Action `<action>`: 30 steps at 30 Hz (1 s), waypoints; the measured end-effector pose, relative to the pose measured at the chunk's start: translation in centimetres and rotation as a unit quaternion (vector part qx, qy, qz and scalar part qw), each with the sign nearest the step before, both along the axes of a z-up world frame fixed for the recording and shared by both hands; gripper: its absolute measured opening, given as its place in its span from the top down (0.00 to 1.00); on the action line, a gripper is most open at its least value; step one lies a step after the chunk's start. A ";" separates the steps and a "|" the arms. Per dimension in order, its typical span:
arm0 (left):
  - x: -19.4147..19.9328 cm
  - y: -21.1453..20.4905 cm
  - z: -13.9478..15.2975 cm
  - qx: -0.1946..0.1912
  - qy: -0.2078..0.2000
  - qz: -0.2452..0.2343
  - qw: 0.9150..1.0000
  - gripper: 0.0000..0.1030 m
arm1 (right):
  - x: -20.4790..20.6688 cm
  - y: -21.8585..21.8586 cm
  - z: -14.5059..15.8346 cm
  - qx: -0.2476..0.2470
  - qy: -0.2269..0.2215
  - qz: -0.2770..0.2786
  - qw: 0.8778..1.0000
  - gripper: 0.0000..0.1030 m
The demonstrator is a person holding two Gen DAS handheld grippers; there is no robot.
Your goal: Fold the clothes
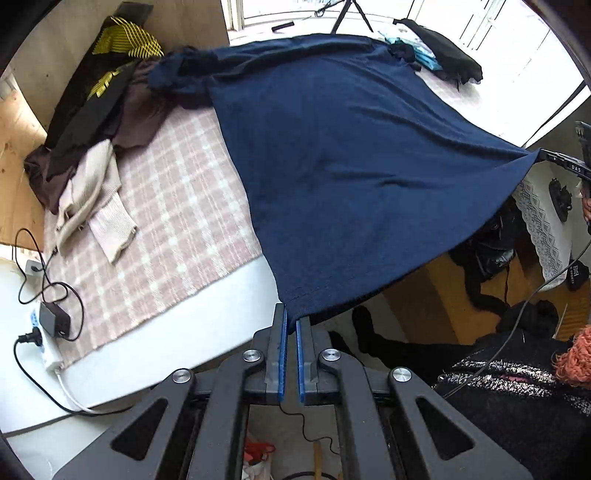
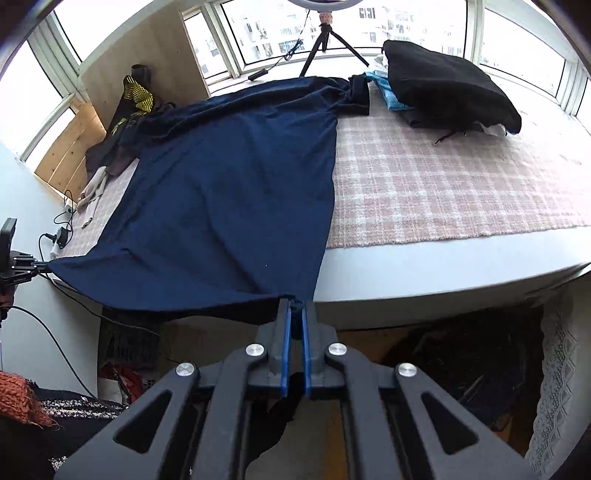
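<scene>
Blue-padded fingers (image 1: 293, 321), navy garment (image 1: 332, 166), checked mat (image 1: 177, 206), clothes pile (image 1: 92, 122)

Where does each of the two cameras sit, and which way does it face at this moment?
Left wrist view: sits on the left gripper, looking steeply down along its fingers over the navy garment on the checked mat; a tweed sleeve shows lower right.
Right wrist view: sits on the right gripper, facing down and across the mat toward the windows; a sleeve shows lower left.
Shared: the navy garment, each gripper shut on a hem corner, each seeing the other gripper at its edge.
</scene>
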State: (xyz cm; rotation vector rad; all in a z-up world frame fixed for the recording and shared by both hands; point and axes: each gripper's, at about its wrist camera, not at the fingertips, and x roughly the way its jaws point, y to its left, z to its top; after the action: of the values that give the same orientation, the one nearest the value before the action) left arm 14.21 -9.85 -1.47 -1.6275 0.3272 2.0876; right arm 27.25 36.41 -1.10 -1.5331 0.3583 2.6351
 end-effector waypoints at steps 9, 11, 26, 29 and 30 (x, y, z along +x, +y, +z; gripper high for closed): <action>1.7 1.6 -6.6 -0.013 -0.100 -0.004 0.995 0.97 | 0.7 -1.0 -3.7 -0.014 -0.047 -0.002 0.999 0.95; -0.4 1.8 -5.1 -0.009 -0.079 -0.003 0.997 0.97 | -0.2 -0.5 -2.5 -0.016 -0.031 -0.002 0.999 0.95; -15.9 -2.3 24.9 -0.086 0.257 0.019 0.962 0.99 | -10.8 -0.7 28.8 0.165 0.192 0.043 0.966 0.95; -11.9 -3.1 20.7 -0.086 0.211 -0.016 0.974 0.99 | -8.0 -1.3 26.4 0.152 0.176 0.054 0.971 0.95; -10.7 -3.3 18.4 -0.088 0.187 -0.027 0.978 0.99 | -7.2 -1.5 24.1 0.146 0.157 0.058 0.975 0.95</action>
State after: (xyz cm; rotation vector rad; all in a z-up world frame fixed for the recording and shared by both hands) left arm 3.50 -13.13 16.92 -1.2905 0.6897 2.3728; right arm 20.06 34.91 22.97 -1.0828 -0.1058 2.8614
